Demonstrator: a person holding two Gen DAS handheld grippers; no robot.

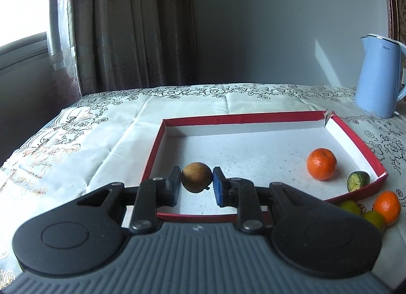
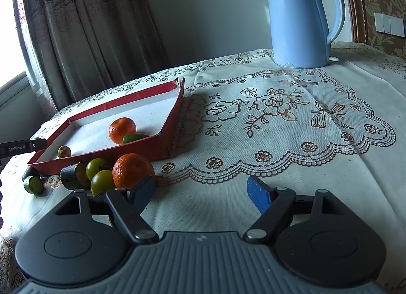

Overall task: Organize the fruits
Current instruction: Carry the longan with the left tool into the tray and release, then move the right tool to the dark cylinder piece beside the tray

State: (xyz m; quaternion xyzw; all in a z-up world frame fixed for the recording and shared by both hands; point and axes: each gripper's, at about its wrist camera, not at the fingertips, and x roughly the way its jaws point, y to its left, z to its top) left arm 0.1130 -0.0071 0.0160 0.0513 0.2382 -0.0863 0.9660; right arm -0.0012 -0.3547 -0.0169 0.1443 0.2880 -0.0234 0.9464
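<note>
While left hand-held gripper point(image 1: 196, 184) clasps brown fruit point(image 1: 196, 177), right hand-held gripper point(image 2: 200, 192) spread, kettle point(image 2: 300, 18) behind.

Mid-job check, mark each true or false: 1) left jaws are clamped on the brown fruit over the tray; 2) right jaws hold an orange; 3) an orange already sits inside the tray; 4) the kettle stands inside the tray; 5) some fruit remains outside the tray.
1) True: the left gripper grips the brown fruit above the red tray.
2) False: the right gripper is open and empty.
3) True: an orange lies inside.
4) False: the blue kettle stands on the tablecloth behind it.
5) True: another orange and green fruits lie outside.
</note>
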